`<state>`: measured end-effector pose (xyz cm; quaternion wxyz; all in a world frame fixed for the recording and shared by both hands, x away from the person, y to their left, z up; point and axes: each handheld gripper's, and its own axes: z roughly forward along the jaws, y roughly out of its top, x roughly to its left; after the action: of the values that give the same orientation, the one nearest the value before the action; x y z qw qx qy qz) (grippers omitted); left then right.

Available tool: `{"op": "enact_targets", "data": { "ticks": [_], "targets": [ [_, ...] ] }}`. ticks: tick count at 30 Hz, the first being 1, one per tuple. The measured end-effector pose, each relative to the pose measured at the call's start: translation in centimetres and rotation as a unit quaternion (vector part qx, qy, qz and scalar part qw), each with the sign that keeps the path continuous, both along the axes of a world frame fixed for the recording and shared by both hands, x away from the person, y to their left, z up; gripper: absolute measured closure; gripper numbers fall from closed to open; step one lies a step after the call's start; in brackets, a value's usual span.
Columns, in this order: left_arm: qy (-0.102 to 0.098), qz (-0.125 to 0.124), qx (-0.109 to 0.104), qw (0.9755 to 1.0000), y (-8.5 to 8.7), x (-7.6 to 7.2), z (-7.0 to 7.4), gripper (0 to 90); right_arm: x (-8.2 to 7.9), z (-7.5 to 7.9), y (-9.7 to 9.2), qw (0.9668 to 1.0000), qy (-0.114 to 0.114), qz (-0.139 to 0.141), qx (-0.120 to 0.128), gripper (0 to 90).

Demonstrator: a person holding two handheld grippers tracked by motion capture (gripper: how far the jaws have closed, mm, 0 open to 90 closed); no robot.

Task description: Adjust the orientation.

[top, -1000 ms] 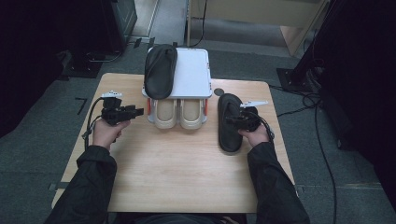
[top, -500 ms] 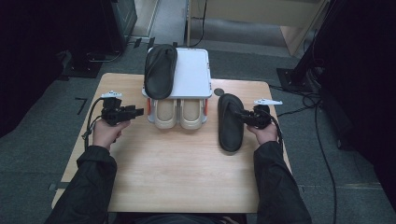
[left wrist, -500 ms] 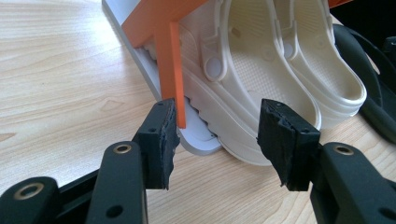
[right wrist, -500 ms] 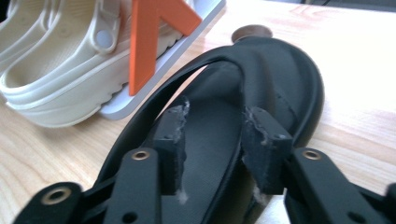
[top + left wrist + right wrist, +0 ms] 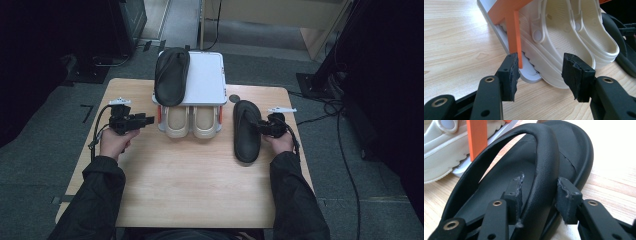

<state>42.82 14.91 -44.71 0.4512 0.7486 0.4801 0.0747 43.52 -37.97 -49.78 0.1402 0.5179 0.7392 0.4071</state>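
At the left of the high view the left gripper (image 5: 150,120) hangs with its jaws apart and empty, just beside the white rack (image 5: 207,80), whose lower shelf holds a pair of cream clogs (image 5: 192,121) and whose top bears one black sandal (image 5: 171,75). Right of centre, the second black sandal (image 5: 247,130) lies flat on the table (image 5: 190,185), and the right gripper (image 5: 263,128) straddles its strap (image 5: 544,162) (jaws have just been opening, pads not pressing). This looks like the release or regrip step; next, I judge, close on the strap and lift it onto the rack top.

One sandal (image 5: 172,75) atop rack (image 5: 206,80), another (image 5: 246,131) to its right.
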Motion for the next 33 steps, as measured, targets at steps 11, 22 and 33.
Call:
{"op": "enact_targets", "data": {
  "ticks": [11,22,33],
  "targets": [
    [-0.004,0.008,-0.002,1.0,0.4,0.0,0.1,47.3,-0.1,0.9,0.9,0.999,0.012,-0.034,-0.028,73.4],
    [0.0,0.003,-0.005,1.0,0.3,0.0,0.1,47.2,-0.2,2.5,1.0,0.9971,0.035,-0.067,-0.006,73.3],
    [-0.001,0.003,0.0,1.0,0.4,0.0,0.2,47.1,1.1,6.5,1.2,0.9959,0.035,-0.083,-0.012,73.3]
  ]
}}
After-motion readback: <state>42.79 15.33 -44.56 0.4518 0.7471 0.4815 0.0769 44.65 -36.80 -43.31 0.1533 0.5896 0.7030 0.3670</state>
